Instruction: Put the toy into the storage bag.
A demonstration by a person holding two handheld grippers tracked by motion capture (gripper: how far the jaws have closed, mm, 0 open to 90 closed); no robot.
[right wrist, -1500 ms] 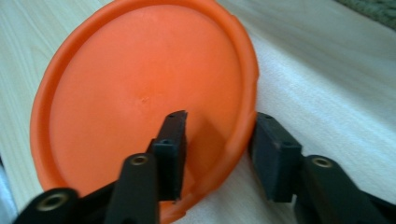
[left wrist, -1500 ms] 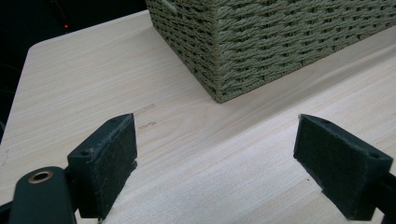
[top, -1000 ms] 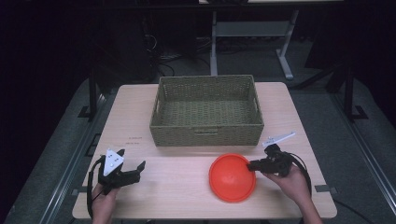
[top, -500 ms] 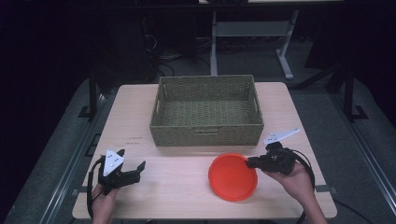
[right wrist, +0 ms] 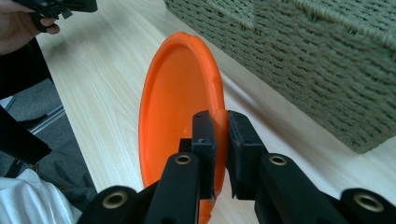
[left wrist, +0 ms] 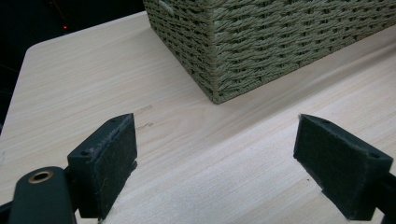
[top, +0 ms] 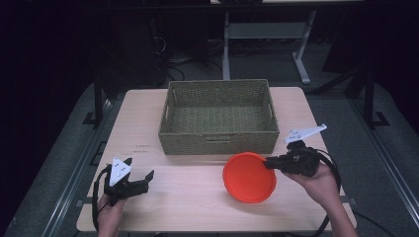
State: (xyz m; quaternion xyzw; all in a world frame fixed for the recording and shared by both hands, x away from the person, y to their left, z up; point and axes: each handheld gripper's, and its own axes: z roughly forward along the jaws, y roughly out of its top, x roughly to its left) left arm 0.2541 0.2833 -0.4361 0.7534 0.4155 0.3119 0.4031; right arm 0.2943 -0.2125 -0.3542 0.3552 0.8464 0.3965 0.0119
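Two hand-held grippers over a pale wood table (top: 197, 207). Woven basket (top: 218, 116) sits at table centre toward the far edge, interior bare; it stands just beyond the orange plate (top: 249, 177), directly far of it. Dark floor and metal desk legs (top: 301, 59) beyond the table.

High view: plate near-right of centre, just near of the basket's front wall, rim held at its right edge by the right hand-held gripper (top: 269, 164). Left hand-held gripper (top: 146, 178) at near-left, well apart from plate and basket.

Right gripper view: jaws pinched closed on the plate's rim (right wrist: 217, 126); plate tilted on edge, basket wall (right wrist: 322, 65) close beside it. Other hand (right wrist: 23, 23) at top left.

Left gripper view: jaws spread wide, nothing between them, bare table below, basket corner (left wrist: 215, 70) ahead.

Plate: round, bright orange, shallow, raised lip, plain surface.
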